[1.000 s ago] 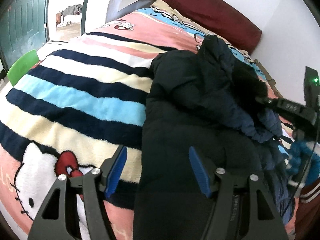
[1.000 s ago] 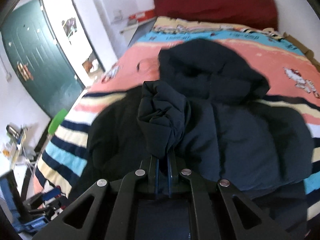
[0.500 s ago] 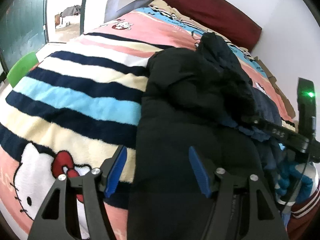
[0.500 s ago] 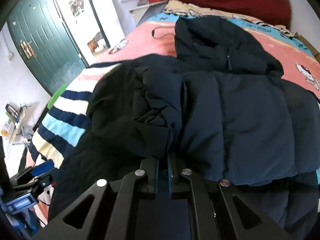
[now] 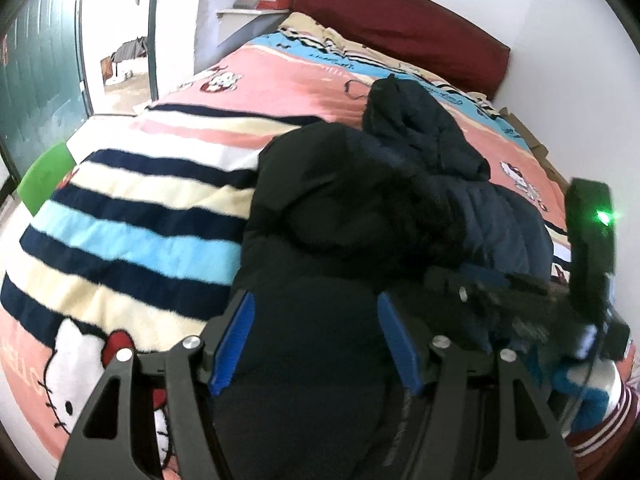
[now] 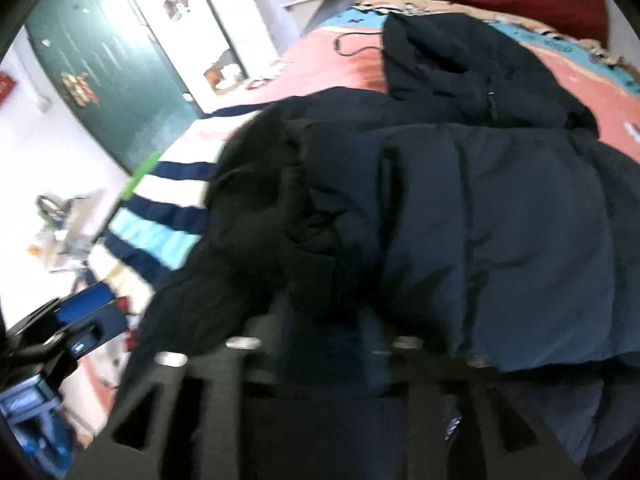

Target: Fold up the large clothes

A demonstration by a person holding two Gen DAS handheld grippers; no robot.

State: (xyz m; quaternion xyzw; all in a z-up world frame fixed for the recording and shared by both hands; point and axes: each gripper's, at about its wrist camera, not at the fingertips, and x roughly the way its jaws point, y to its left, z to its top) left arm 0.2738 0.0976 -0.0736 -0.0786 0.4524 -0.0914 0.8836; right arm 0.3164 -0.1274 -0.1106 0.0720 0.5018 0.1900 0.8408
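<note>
Lying lengthwise mid-frame, hood toward the upper-right headboard point(image 5: 400, 12), the quilted navy puffer jacket point(image 5: 328, 240) rests on striped fleece blanket point(image 5: 132, 216) — left gripper point(image 5: 316, 340) spread wide over it; right gripper point(image 6: 324, 340) blurred, cannot tell.

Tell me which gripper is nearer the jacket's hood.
Right, probably. The right gripper lies on the jacket's body just below the hood. The left gripper hangs open above the jacket's near hem, farther from it.

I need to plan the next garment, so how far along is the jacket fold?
Done: one side of the dark puffer jacket lies folded across its body on the striped blanket. In hand: the right gripper, blurred, sits at that fold; the left gripper hovers open. Left: hood and hem folds.
</note>
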